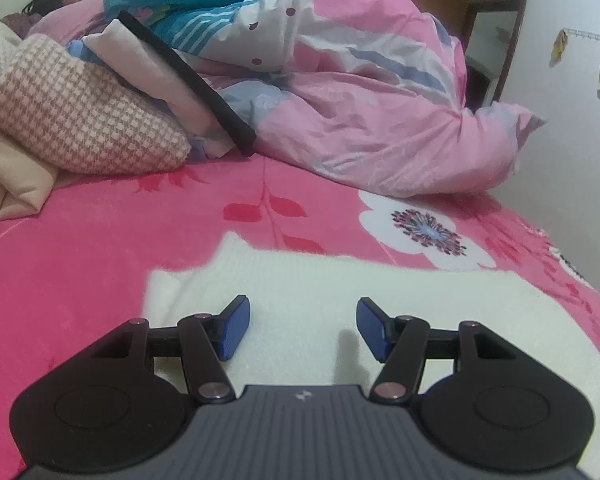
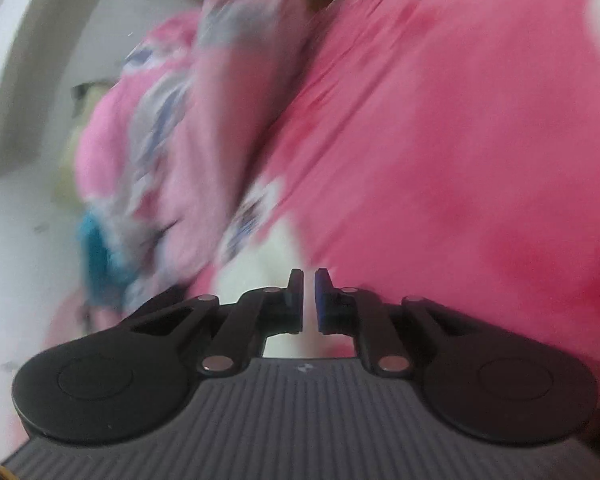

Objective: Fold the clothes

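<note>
The left gripper [image 1: 303, 330], black with blue pads, hovers with its jaws apart and nothing between them, just above a white fluffy knitted garment [image 1: 380, 320] spread flat at the near edge of the bed. The bed is covered by a bright pink sheet printed with red leaves and a white flower [image 1: 100, 248]. Toward the far left corner lies a stack of folded clothes topped by a pink-and-white houndstooth piece [image 1: 80, 120], with a black strap [image 1: 188, 80] leaning across it. A crumpled pale pink quilt with blue stripes [image 1: 380, 112] fills the far right side. The right gripper [image 2: 309, 300] appears in a tilted, motion-blurred view, its jaws nearly together with only a thin slit showing and nothing visibly clamped.
</note>
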A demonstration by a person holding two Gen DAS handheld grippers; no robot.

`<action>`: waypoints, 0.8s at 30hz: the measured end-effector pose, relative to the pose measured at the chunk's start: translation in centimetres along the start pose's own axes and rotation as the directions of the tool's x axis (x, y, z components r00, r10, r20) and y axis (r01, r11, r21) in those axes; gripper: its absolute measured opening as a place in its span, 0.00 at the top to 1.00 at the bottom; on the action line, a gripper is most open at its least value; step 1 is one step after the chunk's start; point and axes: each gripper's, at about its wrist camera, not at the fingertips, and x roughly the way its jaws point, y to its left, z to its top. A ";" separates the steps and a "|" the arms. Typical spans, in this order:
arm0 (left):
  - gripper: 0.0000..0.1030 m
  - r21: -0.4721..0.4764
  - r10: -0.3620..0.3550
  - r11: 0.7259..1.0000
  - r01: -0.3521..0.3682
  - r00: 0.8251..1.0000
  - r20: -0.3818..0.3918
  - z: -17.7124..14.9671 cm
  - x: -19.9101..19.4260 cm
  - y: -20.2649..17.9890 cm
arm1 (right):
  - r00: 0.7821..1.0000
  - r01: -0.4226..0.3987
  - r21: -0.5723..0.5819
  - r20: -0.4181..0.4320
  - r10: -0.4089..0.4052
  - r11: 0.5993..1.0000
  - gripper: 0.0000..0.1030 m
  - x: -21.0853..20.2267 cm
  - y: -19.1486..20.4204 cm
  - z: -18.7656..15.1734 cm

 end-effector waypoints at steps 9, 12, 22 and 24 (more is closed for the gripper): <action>0.39 0.042 0.064 0.997 -0.069 0.993 0.099 0.2 -4.3 -1.2 | 0.994 -0.101 -0.290 -0.068 0.084 0.952 0.93 -0.8 6.6 -4.5; 0.37 0.073 0.048 0.996 -0.056 0.993 0.107 -0.4 -6.6 -1.6 | 0.983 -0.153 -0.439 -0.164 0.088 0.885 0.93 1.8 10.0 -7.8; 0.39 0.083 0.081 0.993 -0.083 0.996 0.024 -4.8 -8.6 0.1 | 0.992 -0.038 -0.345 -0.127 -0.007 0.938 1.00 -0.8 4.6 -6.6; 0.39 0.084 0.081 0.993 -0.083 0.996 0.025 -4.7 -8.9 0.3 | 0.994 0.090 -0.365 -0.026 -0.107 0.927 0.93 -3.0 4.0 -5.5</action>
